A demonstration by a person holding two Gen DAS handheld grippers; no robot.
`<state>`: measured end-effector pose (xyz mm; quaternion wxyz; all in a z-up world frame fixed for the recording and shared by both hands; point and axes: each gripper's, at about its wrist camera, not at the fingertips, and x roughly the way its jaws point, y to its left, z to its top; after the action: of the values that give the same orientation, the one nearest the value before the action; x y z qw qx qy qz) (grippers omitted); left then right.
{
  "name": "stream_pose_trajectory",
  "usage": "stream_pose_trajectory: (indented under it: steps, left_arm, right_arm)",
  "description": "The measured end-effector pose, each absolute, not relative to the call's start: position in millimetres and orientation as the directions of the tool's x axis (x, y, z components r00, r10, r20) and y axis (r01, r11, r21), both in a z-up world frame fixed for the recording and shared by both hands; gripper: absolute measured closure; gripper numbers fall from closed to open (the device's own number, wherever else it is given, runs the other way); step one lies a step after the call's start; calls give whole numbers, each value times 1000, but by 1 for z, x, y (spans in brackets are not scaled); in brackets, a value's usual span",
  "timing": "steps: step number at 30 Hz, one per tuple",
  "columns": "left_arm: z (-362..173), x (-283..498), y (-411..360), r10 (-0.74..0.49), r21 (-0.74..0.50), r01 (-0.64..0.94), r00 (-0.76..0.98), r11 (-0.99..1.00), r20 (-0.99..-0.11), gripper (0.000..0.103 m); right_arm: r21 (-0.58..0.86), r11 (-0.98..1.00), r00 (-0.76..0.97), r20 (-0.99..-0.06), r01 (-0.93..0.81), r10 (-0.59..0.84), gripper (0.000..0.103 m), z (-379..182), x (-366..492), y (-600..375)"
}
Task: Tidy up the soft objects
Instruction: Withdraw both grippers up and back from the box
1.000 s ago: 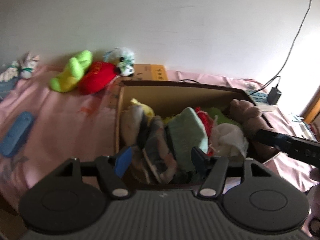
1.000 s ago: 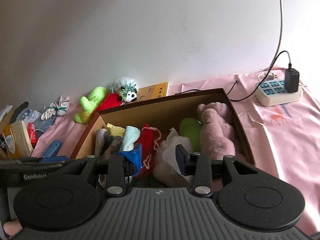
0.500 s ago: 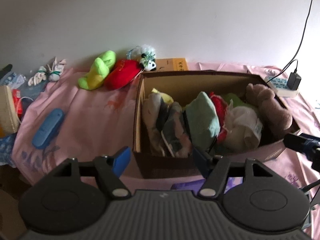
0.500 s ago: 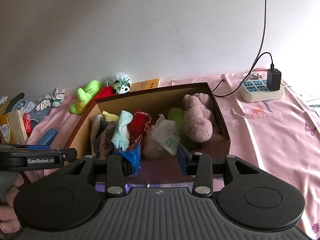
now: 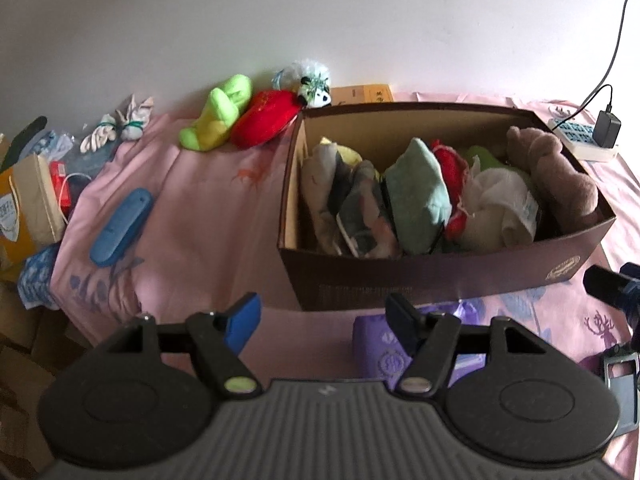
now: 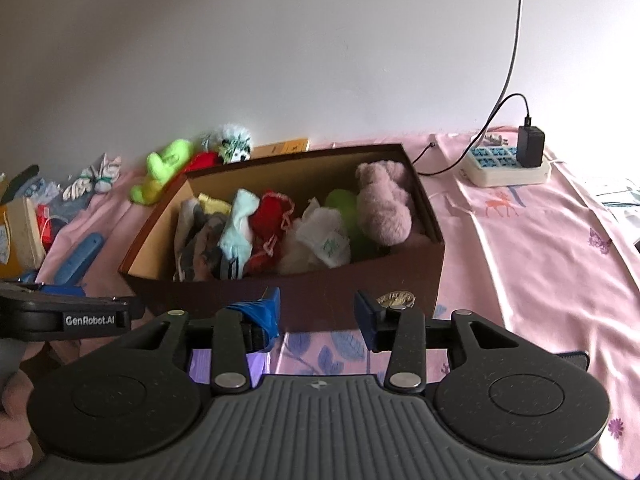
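Left tool: jaws spread wide, nothing between them; it hangs over the pink cloth, short of the near wall of the cardboard box; a purple packet lies on the cloth beneath its right finger.

Right tool: jaws likewise parted, nothing gripped; it sits in front of the same box, lined up with the near wall; a hand shows at the lower left edge of this view, under the body of the left tool.

Box contents, left to right in the left wrist view: a pale cloth bundle against the left wall; a grey patterned cloth beside it; a mint-green cloth standing on edge; a red knitted piece; a white cloth wad; a brown plush toy against the right wall; a green plush item shows between wad and toy.

Soft objects outside the box, along the wall behind its left corner: a lime-green plush; a red plush touching it; a panda toy just beside the red plush; a white knotted cloth further left.

Other items: a blue flat case on the cloth, well apart from the box; a power strip with a black adapter plugged in, to the right of the box.
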<state>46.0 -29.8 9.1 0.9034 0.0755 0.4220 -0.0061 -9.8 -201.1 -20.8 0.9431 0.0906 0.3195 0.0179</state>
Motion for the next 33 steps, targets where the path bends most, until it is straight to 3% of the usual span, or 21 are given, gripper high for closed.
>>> stream_pose_trajectory:
  steps: [16,33]
  left_arm:
    - [6,33,-35,54,133,81,621,988,-782,35]
    - [14,38,-38,34,123,100,624,987,-781,35]
  right_arm:
    - [155,988,775,-627,15,86,78,-23,-26,-199]
    - [83,989,763,-645,119,-38,76,-20,-25,-204]
